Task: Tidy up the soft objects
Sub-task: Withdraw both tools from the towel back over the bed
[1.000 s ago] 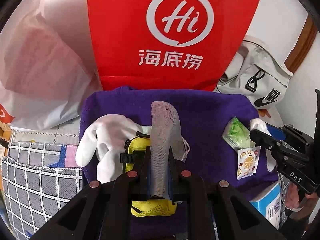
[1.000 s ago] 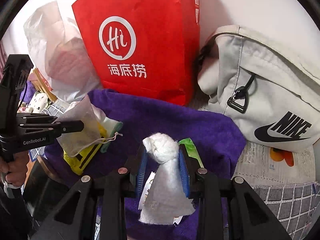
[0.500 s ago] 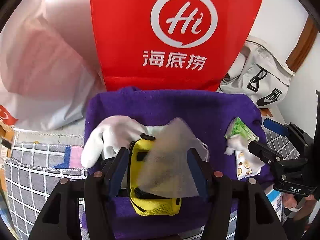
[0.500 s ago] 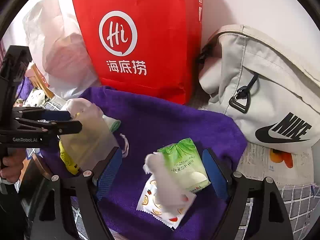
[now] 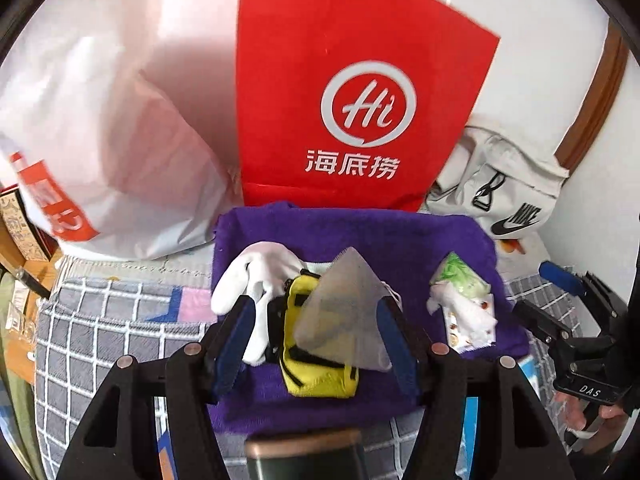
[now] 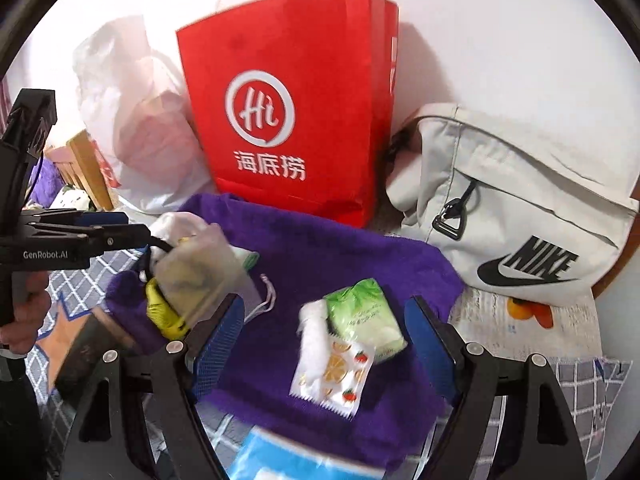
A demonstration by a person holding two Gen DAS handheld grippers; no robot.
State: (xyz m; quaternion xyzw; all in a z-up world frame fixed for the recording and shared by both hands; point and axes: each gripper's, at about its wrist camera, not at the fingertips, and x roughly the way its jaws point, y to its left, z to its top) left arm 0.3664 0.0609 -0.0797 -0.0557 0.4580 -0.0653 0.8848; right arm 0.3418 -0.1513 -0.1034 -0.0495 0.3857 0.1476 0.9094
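A purple towel (image 5: pixel 400 240) carries two heaps. On its left lie a white glove (image 5: pixel 256 276), a yellow pouch (image 5: pixel 316 376) and, on top, a translucent mesh pouch (image 5: pixel 344 312). My left gripper (image 5: pixel 316 320) hovers open above this heap, its pads off the mesh pouch. On the towel's (image 6: pixel 320 248) right lie a white tissue wad (image 6: pixel 314 332), a green packet (image 6: pixel 364 320) and a fruit-print packet (image 6: pixel 336 376). My right gripper (image 6: pixel 326 308) stands wide open above them, holding nothing. Each gripper shows at the edge of the other's view.
A red paper bag (image 5: pixel 352 92) stands against the wall behind the towel, with a white plastic bag (image 5: pixel 108 140) to its left and a pale Nike bag (image 6: pixel 520 208) to its right. A checked cover (image 5: pixel 100 328) lies around. A blue-white pack (image 6: pixel 280 460) sits near the front.
Both grippers opened and drew back and up. The left let the mesh pouch fall onto the yellow pouch. The right dropped the tissue wad onto the packets.
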